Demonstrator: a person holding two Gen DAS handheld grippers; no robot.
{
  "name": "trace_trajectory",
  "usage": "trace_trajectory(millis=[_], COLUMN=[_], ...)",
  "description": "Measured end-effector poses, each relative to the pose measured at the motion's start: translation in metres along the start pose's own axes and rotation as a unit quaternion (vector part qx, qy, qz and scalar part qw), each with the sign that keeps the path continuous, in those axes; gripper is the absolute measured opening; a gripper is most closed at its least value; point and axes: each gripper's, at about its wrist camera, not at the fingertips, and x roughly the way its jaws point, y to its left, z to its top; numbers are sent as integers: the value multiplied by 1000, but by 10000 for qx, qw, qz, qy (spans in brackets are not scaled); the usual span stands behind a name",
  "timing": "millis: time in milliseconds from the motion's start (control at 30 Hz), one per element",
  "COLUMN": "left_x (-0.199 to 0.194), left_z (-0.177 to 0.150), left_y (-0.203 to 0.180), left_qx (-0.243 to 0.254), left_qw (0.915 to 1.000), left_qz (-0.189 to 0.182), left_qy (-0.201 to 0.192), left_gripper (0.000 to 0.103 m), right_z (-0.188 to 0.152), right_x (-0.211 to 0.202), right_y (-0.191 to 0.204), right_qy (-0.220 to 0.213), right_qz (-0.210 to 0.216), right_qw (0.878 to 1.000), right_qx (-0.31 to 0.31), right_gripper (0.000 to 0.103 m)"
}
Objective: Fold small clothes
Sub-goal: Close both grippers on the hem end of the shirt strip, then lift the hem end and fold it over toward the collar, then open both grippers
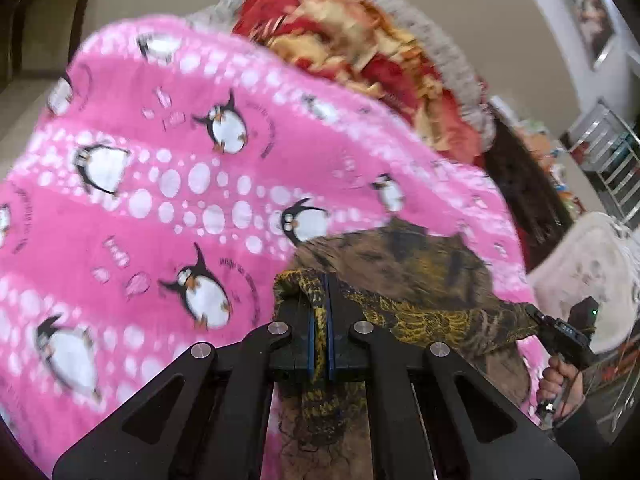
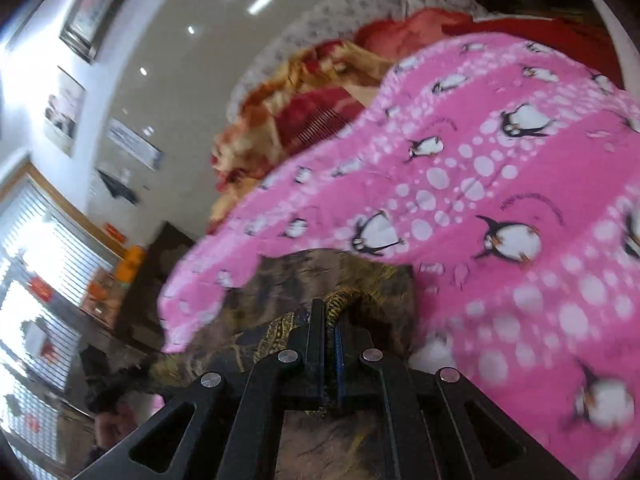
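Observation:
A small brown and yellow patterned garment (image 1: 416, 280) is held up between both grippers above a pink penguin blanket (image 1: 160, 184). My left gripper (image 1: 320, 304) is shut on one edge of the garment, with cloth bunched between its pads. My right gripper (image 2: 328, 324) is shut on the other edge of the garment (image 2: 320, 280). The right gripper also shows at the right of the left wrist view (image 1: 560, 332), gripping the far corner. The cloth hangs stretched between them.
The pink blanket (image 2: 500, 200) covers a bed. A red and yellow floral cover (image 1: 360, 40) lies beyond it. A metal rack (image 1: 612, 152) stands at the right. Framed pictures (image 2: 80, 12) hang on the wall and a window (image 2: 40, 240) is at the left.

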Motion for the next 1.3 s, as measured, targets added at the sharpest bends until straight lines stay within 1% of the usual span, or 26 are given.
trace_trajectory(millis=[67, 167, 267, 367, 433, 467, 500, 533, 567, 633, 667, 700, 733, 767, 800, 833, 900, 933, 967, 1000, 1033, 1067, 1133, 1200, 1233, 1300], left_x=[23, 43, 58, 50, 37, 27, 18, 7, -9, -28, -38, -37, -33, -24, -10, 7, 48, 58, 60, 63, 66, 67, 70, 58, 45, 25], left_z=[2, 1, -7, -8, -4, -2, 0, 1, 1, -4, -13, -17, -30, -41, -50, -59, -78, -84, -85, -80, -72, -60, -26, 14, 32, 46], left_y=[3, 5, 16, 22, 25, 25, 26, 27, 26, 12, -10, -26, -51, -68, -82, -90, -94, -97, -105, -107, -108, -109, -101, -83, -72, -62], left_qx=[85, 193, 91, 46, 84, 146, 188, 215, 239, 376, 649, 848, 1182, 1412, 1611, 1759, 1969, 2167, 2377, 2376, 2322, 2259, 2054, 1480, 1043, 490], left_qw=[9996, 9986, 9979, 9980, 9972, 9974, 9977, 9980, 9982, 9974, 9968, 9958, 9928, 9899, 9865, 9826, 9701, 9638, 9597, 9590, 9602, 9624, 9651, 9699, 9749, 9826], left_qz=[200, 359, 280, 75, -23, 14, 133, 300, 479, 616, 414, 264, 98, 77, 169, 334, 856, 1055, 1136, 1160, 1155, 1170, 1482, 1925, 1967, 1749], left_qy=[191, 336, 576, 633, 742, 704, 638, 507, 282, -30, -201, -222, -138, 9, 234, 503, 1135, 1136, 979, 1021, 1042, 949, 669, 197, -71, -398], left_gripper=[3, 4, 5, 7, 14, 29, 59, 68, 70, 70, 70, 70, 70, 70, 70, 70, 70, 73, 78, 78, 78, 78, 78, 78, 78, 78], right_z=[9, 11, 8, 6, 11, 13, 17, 19, 20, 20, 16, 9, -1, -14, -25, -41, -61, -69, -69, -65, -57, -48, -21, 4, 17, 34], right_x=[20, 40, 53, 53, 40, 31, 15, 4, -8, -29, -32, -29, -21, -9, 1, 19, 53, 69, 74, 77, 83, 86, 89, 78, 67, 51], right_y=[-7, -16, -29, -36, -35, -33, -30, -26, -22, -3, 12, 28, 45, 63, 73, 83, 80, 72, 70, 71, 71, 72, 76, 87, 94, 104], right_qy=[111, 295, 404, 406, 366, 268, 82, -32, -132, -294, -256, -93, 181, 527, 763, 1106, 1700, 1925, 1823, 1727, 1752, 1753, 1502, 910, 567, 139], right_qz=[-208, -463, -633, -531, -419, -365, -307, -339, -395, -484, -513, -527, -526, -562, -663, -922, -1596, -1866, -1814, -1760, -1716, -1655, -1484, -1374, -1360, -1265], right_qw=[9997, 9985, 9971, 9974, 9977, 9982, 9989, 9990, 9989, 9982, 9968, 9942, 9893, 9813, 9734, 9596, 9338, 9247, 9287, 9328, 9371, 9418, 9558, 9660, 9690, 9735], right_qx=[45, 35, 94, 271, 390, 397, 352, 281, 191, -210, -553, -934, -1346, -1761, -2054, -2417, -2715, -2702, -2670, -2627, -2485, -2344, -2047, -1991, -1984, -1902], right_gripper=[3, 3, 3, 5, 8, 10, 14, 16, 18, 18, 18, 18, 18, 18, 18, 18, 18, 18, 18, 19, 19, 19, 19, 19, 20, 22])
